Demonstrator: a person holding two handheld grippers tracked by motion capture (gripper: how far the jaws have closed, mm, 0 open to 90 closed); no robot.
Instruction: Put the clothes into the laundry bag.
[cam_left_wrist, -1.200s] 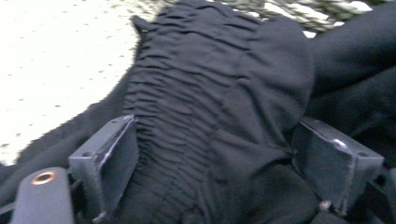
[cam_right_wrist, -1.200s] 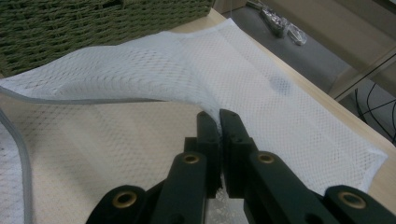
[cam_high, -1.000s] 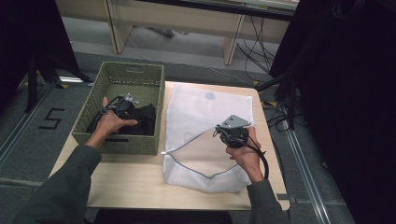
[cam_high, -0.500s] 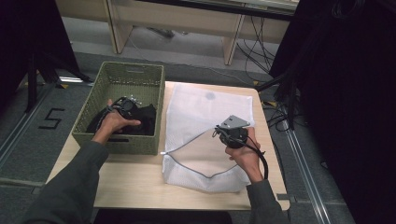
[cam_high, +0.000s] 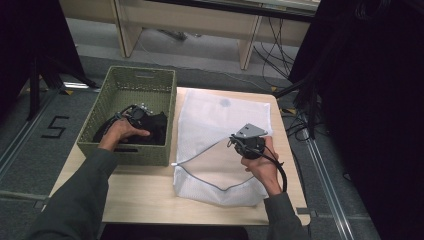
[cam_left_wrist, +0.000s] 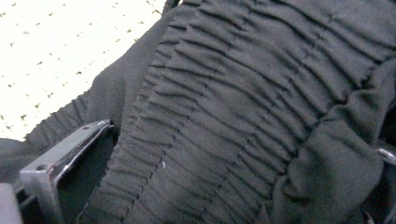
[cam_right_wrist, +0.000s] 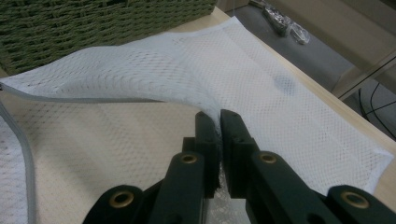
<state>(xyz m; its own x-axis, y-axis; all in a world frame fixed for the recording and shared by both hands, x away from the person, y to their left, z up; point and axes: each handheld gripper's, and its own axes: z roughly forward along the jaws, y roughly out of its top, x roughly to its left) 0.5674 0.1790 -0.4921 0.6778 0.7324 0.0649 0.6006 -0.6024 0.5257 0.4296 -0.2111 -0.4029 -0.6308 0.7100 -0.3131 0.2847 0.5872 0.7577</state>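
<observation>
A black gathered garment (cam_high: 156, 128) lies in the green woven basket (cam_high: 145, 80) at the table's left. My left gripper (cam_high: 135, 114) is down in the basket on it. In the left gripper view the garment (cam_left_wrist: 243, 84) bulges between the wide jaws of the left gripper (cam_left_wrist: 243, 140), which have just been opening and do not pinch it. A white mesh zip bag (cam_high: 220, 120) lies flat on the table's right half. My right gripper (cam_high: 241, 145) is shut on the bag's upper layer (cam_right_wrist: 280, 107). The right gripper (cam_right_wrist: 219, 116) lifts that layer so the zipped mouth gapes toward the basket.
The wooden table (cam_high: 140, 195) has bare room in front of the basket and the bag. The bag's grey zip edge (cam_high: 200, 172) runs across its near part. Cables (cam_high: 300, 115) and dark curtains stand off the table's right side.
The left hand has shifted a little over the garment inside the basket. The right hand and the lifted bag layer have stayed where they were.
</observation>
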